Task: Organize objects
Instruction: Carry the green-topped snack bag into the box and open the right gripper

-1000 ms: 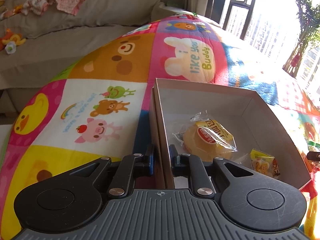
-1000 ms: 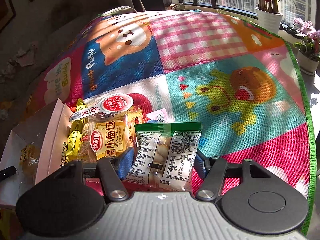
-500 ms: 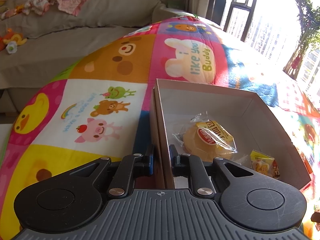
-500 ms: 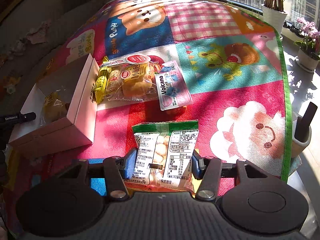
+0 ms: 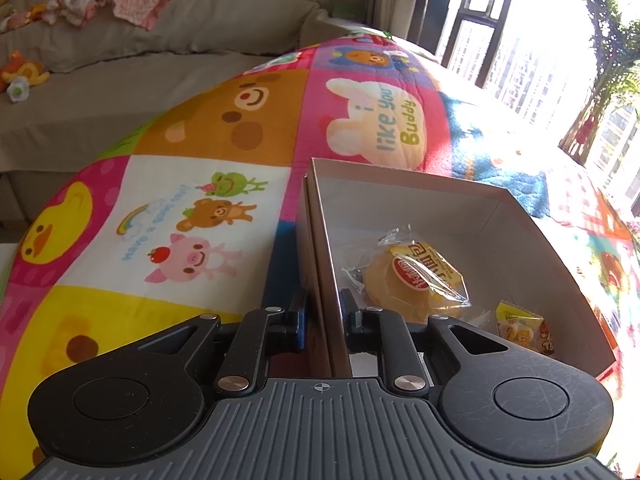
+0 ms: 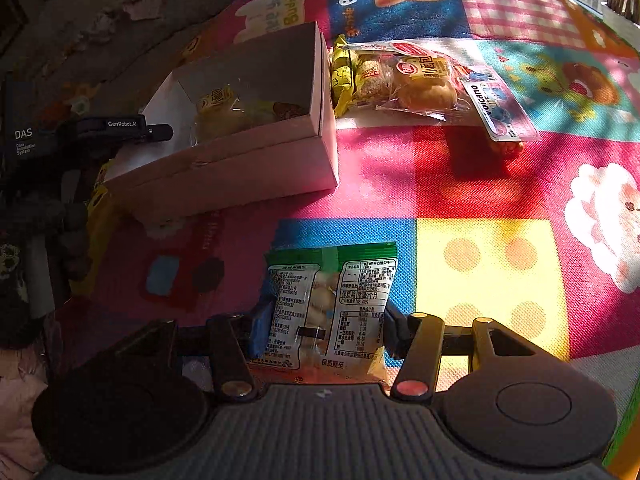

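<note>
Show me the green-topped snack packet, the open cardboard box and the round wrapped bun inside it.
Green-topped snack packet (image 6: 332, 304), right wrist view, printed back.
Open cardboard box (image 5: 404, 204), left wrist view, far inner wall.
Round wrapped bun (image 5: 416, 280), left wrist view, label.

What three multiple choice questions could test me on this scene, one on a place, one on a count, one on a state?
1. Where is the green-topped clear snack packet?
A. in the box
B. between the right gripper fingers
C. on the sofa

2. How many wrapped snacks lie in the open pink cardboard box?
A. two
B. five
C. none

3. The left gripper is:
A. wide open
B. shut on the box wall
C. holding a bun

Answers: B, fingers flank the packet; A, wrapped round yellow bun and small yellow candy packet; B, fingers pinch the wall.
</note>
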Demonstrator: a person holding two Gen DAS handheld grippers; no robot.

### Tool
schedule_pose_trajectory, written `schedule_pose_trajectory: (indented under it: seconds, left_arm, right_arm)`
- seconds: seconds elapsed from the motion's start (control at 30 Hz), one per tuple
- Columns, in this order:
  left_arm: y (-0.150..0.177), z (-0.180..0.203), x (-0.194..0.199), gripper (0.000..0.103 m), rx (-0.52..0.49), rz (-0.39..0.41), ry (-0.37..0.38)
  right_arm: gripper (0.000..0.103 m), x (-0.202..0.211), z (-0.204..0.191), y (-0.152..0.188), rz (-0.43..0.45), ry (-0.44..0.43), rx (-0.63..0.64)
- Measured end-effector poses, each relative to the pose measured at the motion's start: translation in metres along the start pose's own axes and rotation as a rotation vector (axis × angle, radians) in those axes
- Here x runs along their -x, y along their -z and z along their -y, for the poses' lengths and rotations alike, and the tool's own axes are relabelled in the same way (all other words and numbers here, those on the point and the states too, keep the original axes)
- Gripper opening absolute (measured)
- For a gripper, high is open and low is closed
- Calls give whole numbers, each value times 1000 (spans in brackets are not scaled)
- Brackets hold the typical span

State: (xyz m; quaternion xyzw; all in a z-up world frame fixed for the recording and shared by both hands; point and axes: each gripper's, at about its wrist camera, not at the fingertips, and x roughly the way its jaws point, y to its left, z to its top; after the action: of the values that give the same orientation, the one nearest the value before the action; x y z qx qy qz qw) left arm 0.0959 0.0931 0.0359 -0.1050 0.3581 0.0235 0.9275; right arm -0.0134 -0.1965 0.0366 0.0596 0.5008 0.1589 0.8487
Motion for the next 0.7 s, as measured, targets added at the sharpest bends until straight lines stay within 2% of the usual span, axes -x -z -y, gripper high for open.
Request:
schedule_pose_trajectory:
  seconds: [0.2,0.27,0.4,0.5,0.7]
  left_arm:
    - [0,-1,1,19,1,-3,8]
    - [0,-1,1,19,-1,-3,9]
    - [0,-1,1,19,-4,-4,10]
    - [0,-2,1,19,-5,-5,12]
    - [1,-2,1,19,-4,-5,15]
  right_arm:
    - [53,20,-29,-17,60,-63,80]
    - [53,29,-40,-33,107,-82,125]
    - [53,33,-55,-71,209,-52,192]
    - [53,21,-60,-99,246,-32,202]
    - [53,-27,-63,-138,208,-31,145]
